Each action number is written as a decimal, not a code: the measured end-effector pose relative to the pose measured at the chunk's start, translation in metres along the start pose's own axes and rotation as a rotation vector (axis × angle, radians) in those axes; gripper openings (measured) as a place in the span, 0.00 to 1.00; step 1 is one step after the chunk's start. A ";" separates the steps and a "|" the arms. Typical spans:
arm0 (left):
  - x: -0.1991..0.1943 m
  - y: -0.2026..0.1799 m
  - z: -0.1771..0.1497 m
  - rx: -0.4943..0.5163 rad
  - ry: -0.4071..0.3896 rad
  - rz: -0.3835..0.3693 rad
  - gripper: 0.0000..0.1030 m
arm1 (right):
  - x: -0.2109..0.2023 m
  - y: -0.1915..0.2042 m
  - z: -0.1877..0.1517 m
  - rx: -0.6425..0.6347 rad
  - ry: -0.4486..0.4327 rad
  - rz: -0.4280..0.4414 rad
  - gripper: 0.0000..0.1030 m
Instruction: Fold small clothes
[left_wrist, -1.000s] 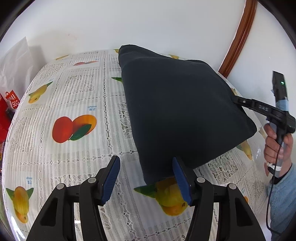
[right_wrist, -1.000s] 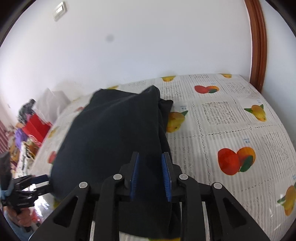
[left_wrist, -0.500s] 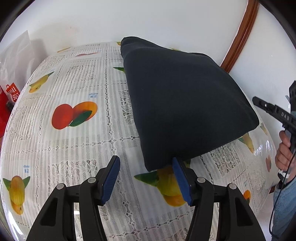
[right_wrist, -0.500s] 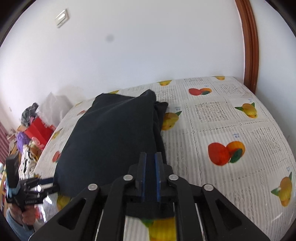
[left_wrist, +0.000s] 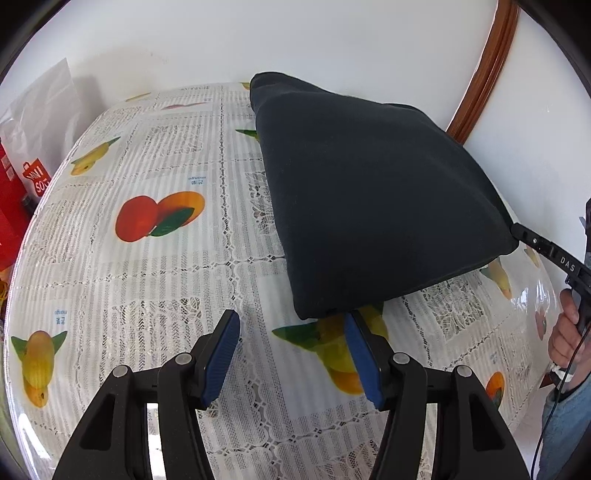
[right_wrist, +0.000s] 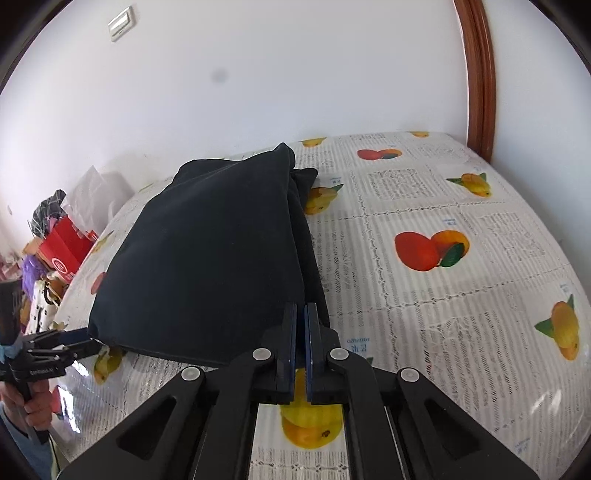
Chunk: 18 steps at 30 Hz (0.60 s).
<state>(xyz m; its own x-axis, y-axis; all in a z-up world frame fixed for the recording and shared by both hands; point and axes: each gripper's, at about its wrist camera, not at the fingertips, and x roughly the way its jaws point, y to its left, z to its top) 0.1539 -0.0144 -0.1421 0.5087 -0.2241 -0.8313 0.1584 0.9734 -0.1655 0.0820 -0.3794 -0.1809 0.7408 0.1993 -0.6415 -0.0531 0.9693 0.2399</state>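
Note:
A folded dark navy garment (left_wrist: 369, 203) lies flat on the fruit-print tablecloth (left_wrist: 147, 295). My left gripper (left_wrist: 291, 321) stands open just short of the garment's near corner, with only tablecloth between its blue pads (left_wrist: 221, 354). In the right wrist view the garment (right_wrist: 207, 251) fills the middle left. My right gripper (right_wrist: 301, 310) is shut, its tips at the garment's near right corner. From the left wrist view the right gripper (left_wrist: 517, 230) touches that corner. I cannot tell whether any cloth is pinched. The left gripper (right_wrist: 86, 341) sits at the garment's other near corner.
The table reaches a white wall at the back, with a wooden door frame (left_wrist: 480, 66) at the right. A red shopping bag (left_wrist: 14, 199) and a white bag (left_wrist: 40, 107) stand off the table's left side. A person's hand (left_wrist: 565, 332) holds the right gripper's handle.
The right gripper let go of the raised fold, drew back off the garment, shut, and now touches its corner. The garment settled flat. The left gripper stayed put.

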 end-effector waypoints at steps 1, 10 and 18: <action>-0.004 -0.001 -0.001 0.002 -0.008 0.000 0.55 | -0.003 0.000 -0.002 0.005 0.002 -0.011 0.03; -0.046 -0.016 -0.001 -0.007 -0.090 0.017 0.55 | -0.037 0.008 -0.007 0.030 0.030 -0.176 0.04; -0.095 -0.034 -0.004 -0.036 -0.178 0.051 0.70 | -0.088 0.048 0.000 -0.004 -0.015 -0.227 0.41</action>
<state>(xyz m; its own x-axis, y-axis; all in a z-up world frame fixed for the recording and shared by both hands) 0.0968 -0.0261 -0.0596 0.6578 -0.1758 -0.7324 0.0994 0.9841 -0.1469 0.0142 -0.3504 -0.1133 0.7441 -0.0263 -0.6676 0.1136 0.9897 0.0877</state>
